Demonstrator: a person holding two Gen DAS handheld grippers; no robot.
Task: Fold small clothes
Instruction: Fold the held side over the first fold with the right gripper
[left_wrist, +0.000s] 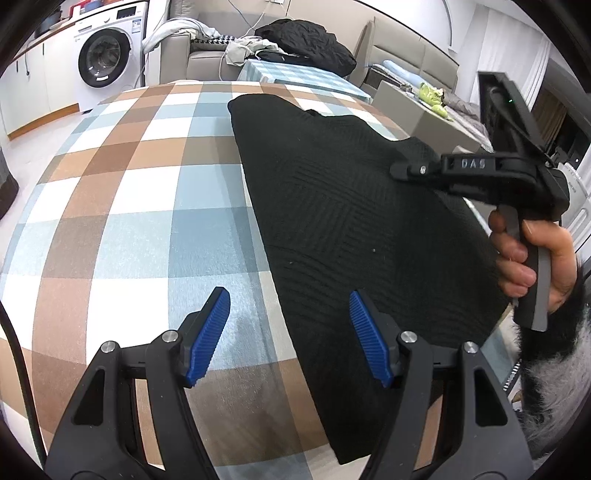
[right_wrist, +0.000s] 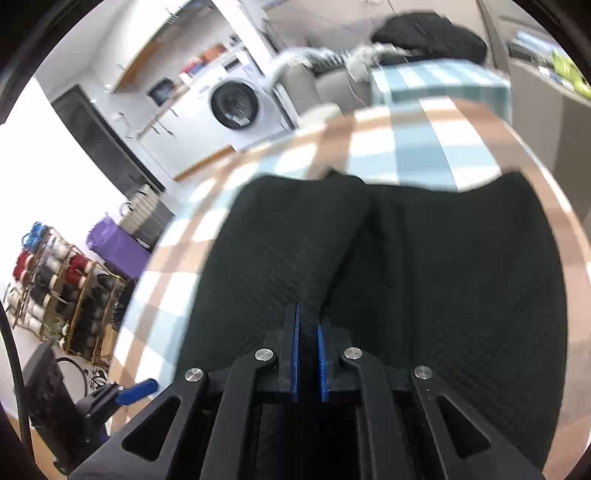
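Across a table covered with a brown, blue and white checked cloth (left_wrist: 122, 206) lies a black knitted garment (left_wrist: 354, 229), spread flat over the cloth's right part in the left wrist view, one long edge running diagonally toward the near corner. Behind the table stand a white washing machine (left_wrist: 105, 55) and a grey sofa (left_wrist: 207, 55) piled with dark and pale clothing. At the garment's right side a hand (left_wrist: 532, 258) holds the right gripper (right_wrist: 307, 325), whose blue pads are pressed almost together on a raised fold of the black knit that climbs away from them; this view is blurred. The left gripper (left_wrist: 290, 328) hovers with its blue ribbed pads spread wide, one above bare cloth, the other above the garment's edge, gripping nothing.
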